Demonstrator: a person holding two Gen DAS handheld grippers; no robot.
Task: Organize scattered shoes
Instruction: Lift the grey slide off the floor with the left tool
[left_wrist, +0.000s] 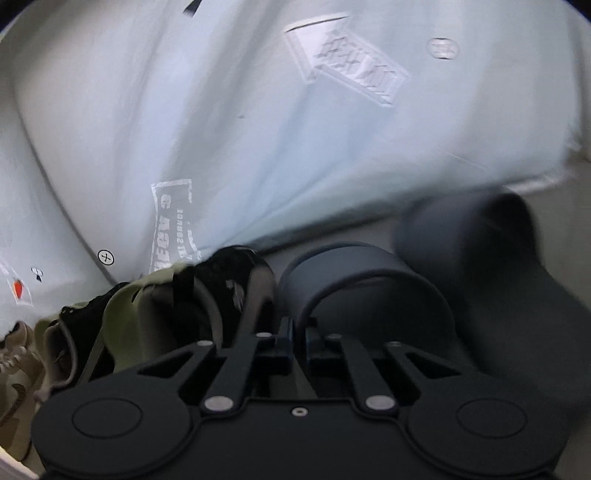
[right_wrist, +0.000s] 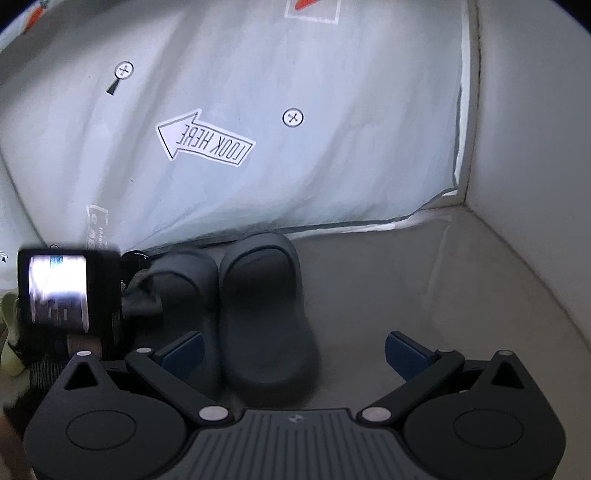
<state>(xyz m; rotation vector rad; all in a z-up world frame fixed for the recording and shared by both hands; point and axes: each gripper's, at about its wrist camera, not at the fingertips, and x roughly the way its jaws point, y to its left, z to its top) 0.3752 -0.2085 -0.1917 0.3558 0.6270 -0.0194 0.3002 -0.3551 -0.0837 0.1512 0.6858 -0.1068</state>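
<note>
Two dark grey slides lie side by side on the floor against a pale blue sheet. In the left wrist view my left gripper (left_wrist: 298, 334) is shut on the strap edge of the left slide (left_wrist: 354, 280); the other slide (left_wrist: 491, 266) lies blurred to its right. In the right wrist view my right gripper (right_wrist: 293, 352) is open and empty, its blue pads either side of the right slide (right_wrist: 264, 314). The left slide (right_wrist: 188, 280) lies next to it, partly hidden by the left gripper's body (right_wrist: 62, 291).
Left of the slides stand a black shoe (left_wrist: 236, 284), a pale green shoe (left_wrist: 136, 321) and a tan sneaker (left_wrist: 18, 376) in a row. The printed sheet (right_wrist: 258, 129) hangs behind. A white wall (right_wrist: 535, 147) meets bare grey floor (right_wrist: 443, 288) on the right.
</note>
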